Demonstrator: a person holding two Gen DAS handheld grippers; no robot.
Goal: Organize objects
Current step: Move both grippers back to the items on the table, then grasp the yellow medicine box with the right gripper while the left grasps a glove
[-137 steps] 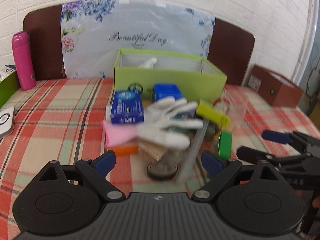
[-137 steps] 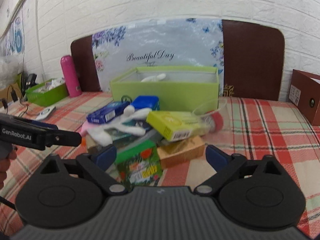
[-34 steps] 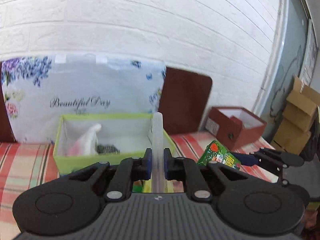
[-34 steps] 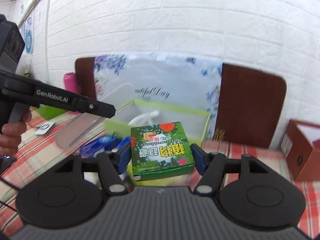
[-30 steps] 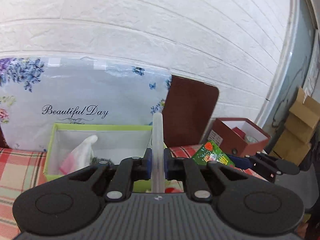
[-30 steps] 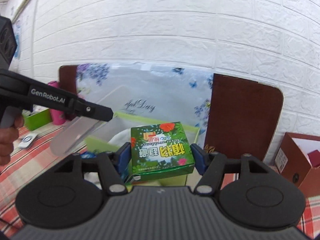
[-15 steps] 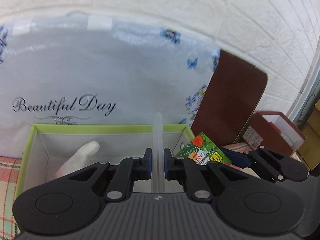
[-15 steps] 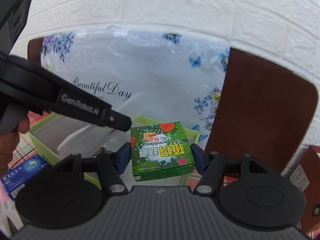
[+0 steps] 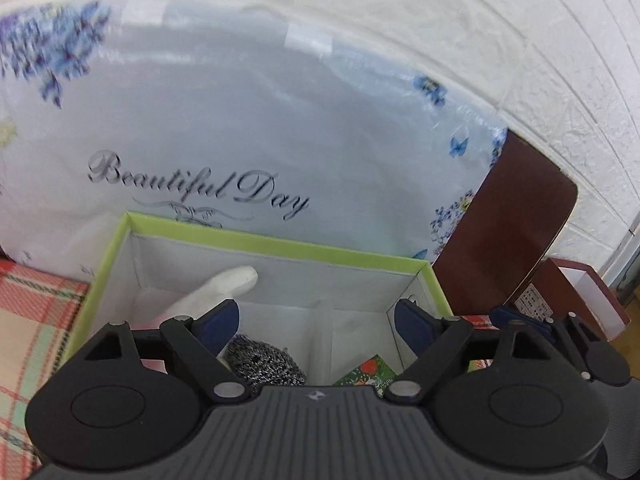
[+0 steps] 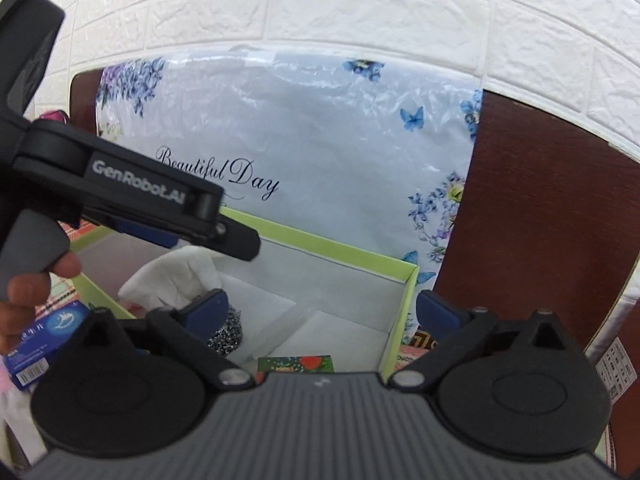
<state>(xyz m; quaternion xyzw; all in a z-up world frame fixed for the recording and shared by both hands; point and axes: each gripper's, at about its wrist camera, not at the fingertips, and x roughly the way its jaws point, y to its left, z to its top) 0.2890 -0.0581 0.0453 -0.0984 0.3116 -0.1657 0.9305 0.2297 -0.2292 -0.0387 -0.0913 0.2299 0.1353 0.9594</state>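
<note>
Down inside the lime-green box (image 9: 276, 242), both items have landed: the green flowered carton (image 10: 296, 363) lies flat on the floor at the near right, and the clear plastic tube (image 10: 294, 318) slants across the white floor beside it. Nothing sits between either pair of pads.

Left gripper (image 9: 316, 316): jaws opening, spread wide, empty. Right gripper (image 10: 320, 312): same, opening, wide, empty; its right finger sits out past the box's right wall.

To finish the release cleanly I'd judge: hold both wide, lift straight up before swinging back, so no pad clips the rim or drags the tube. Left one hangs close over the right side of the box, so I'd clear them one at a time.

Count in box:
- carton: 1
- clear tube: 1
- steel scourer (image 9: 264, 362): 1
- white glove (image 9: 216, 292): 1

Outside, left: blue carton (image 10: 42, 338), 1 seen. Pile otherwise out of view.
</note>
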